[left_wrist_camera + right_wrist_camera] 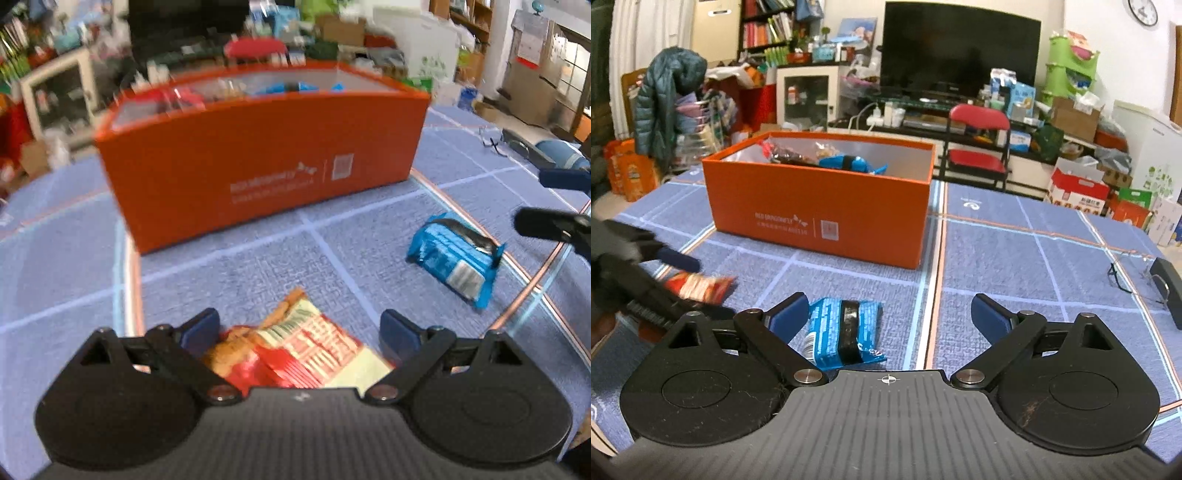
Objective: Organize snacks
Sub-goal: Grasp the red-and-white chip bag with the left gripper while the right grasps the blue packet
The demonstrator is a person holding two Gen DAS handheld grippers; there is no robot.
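Nearest the lens in the left wrist view, the left hand-held gripper (299, 330) fills the bottom of the frame with its blue fingers (201, 326) spread wide apart. Between them, low in the centre of the frame, lies a red snack packet (295, 350) flat on the blue checked cloth of the counter (74, 258). The fingers flank the packet but do not pinch it, so nothing is held. This view is blurred.

The right wrist view is sharp. Along its bottom edge the right hand-held gripper (888, 314) is likewise spread and holds nothing. A blue snack packet (846, 332) with a dark band lies on the cloth at lower centre, just beside the left-side finger rather than midway between the two.

The orange box (820, 218) stands open at centre left of that frame, beyond both packets. It already holds several snacks, among them a blue wrapper and some darker ones I cannot identify. At the right edge, well apart, lie spectacles (1126, 275) and a dark case (1169, 291).

By my reading the sorting is well under way: the box is partly filled, and two packets remain out on the cloth. Each gripper seems placed to take one, but neither grasp is made yet.
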